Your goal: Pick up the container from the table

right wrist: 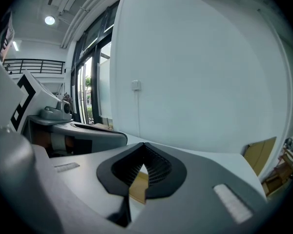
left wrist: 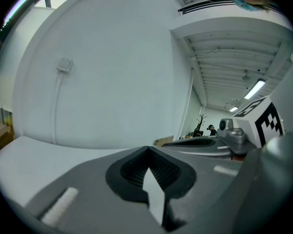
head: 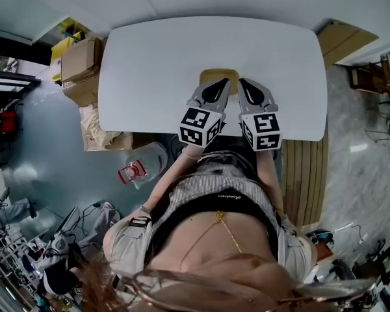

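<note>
- Sitting close to the near edge of the white table [head: 149, 64] is the yellowish container [head: 214, 74]. In the head view it is largely covered by the two grippers reaching over it.
- The left gripper [head: 222, 82] is pointing away from the person, and its tip is lying over the middle of the container in the head view. Whether it is touching the container is not showing.
- In the left gripper view, the left gripper [left wrist: 147, 149] is holding its jaws together at the tips with nothing between them. Only a thin wedge of white table [left wrist: 19, 155] is showing through the opening behind the tips.
- The right gripper [head: 242, 82] is lying just beside the left one and nearly parallel to it, with its tip at the container's right edge.
- In the right gripper view, the right gripper [right wrist: 144, 145] is likewise pressing its jaws tip to tip and is gripping nothing. A tan patch of the container [right wrist: 138, 186] is showing below the jaws, through the opening behind the tips.
- The two marker cubes [head: 201, 125] are hanging past the table's near edge, above the person's torso [head: 214, 207].
- Cardboard boxes [head: 78, 64] are standing on the floor at the table's left end.
- A wooden panel [head: 341, 41] is leaning at the table's far right corner.
</note>
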Motion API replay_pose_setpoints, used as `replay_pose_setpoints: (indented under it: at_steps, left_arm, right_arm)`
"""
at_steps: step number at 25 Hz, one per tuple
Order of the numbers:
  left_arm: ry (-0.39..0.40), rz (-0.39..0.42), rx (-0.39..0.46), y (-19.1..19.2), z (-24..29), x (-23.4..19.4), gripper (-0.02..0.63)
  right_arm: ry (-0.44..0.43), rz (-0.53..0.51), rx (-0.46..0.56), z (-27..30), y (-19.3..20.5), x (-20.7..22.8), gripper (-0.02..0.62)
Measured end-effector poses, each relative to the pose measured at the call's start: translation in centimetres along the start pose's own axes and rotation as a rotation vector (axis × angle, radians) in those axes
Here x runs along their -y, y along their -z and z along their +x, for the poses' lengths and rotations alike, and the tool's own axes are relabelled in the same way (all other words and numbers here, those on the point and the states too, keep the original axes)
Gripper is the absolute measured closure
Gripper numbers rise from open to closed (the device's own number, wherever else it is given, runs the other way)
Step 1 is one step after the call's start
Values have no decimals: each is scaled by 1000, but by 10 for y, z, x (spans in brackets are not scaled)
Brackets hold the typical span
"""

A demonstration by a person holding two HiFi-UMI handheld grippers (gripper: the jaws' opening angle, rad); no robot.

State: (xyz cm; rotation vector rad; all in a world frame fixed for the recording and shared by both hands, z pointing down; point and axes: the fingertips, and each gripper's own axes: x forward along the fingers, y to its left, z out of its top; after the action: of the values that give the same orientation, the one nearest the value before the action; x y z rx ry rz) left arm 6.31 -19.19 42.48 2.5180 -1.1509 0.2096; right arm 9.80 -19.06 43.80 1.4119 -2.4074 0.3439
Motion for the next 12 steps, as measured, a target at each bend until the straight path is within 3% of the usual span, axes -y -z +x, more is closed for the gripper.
replay_pose_setpoints:
  at_steps: [12]
  left_arm:
    - [-41,-16,-8,12,19,5,606]
  right_arm:
    - [-9,7,-11,-3,20,27,571]
